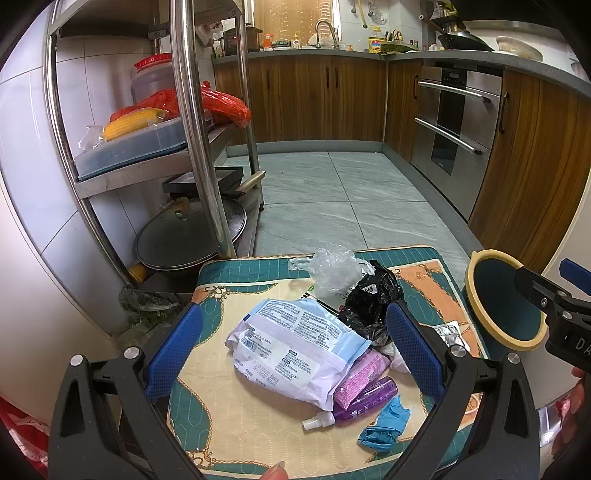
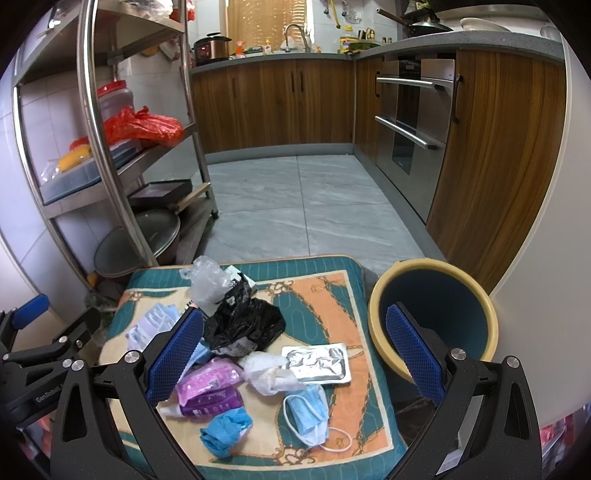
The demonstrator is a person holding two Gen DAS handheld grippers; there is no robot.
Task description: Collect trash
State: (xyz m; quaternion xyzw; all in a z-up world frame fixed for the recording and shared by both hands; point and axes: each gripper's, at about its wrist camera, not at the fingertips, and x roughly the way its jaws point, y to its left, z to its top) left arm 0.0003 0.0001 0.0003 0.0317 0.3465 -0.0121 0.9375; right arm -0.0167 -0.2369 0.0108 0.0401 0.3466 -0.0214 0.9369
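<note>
Both the left gripper [image 1: 295,345] and right gripper [image 2: 295,354] hover spread wide, empty, over a patterned teal-and-orange cushion [image 2: 317,291] strewn with wrappers; a yellow-rimmed blue plastic bin [image 2: 439,306] stands just beside its right edge; light film may slip from a grip or miss the bin

Soft even indoor light, bright window [image 1: 295,18] behind, sharp focus, strong fisheye bending, dark corners
</note>
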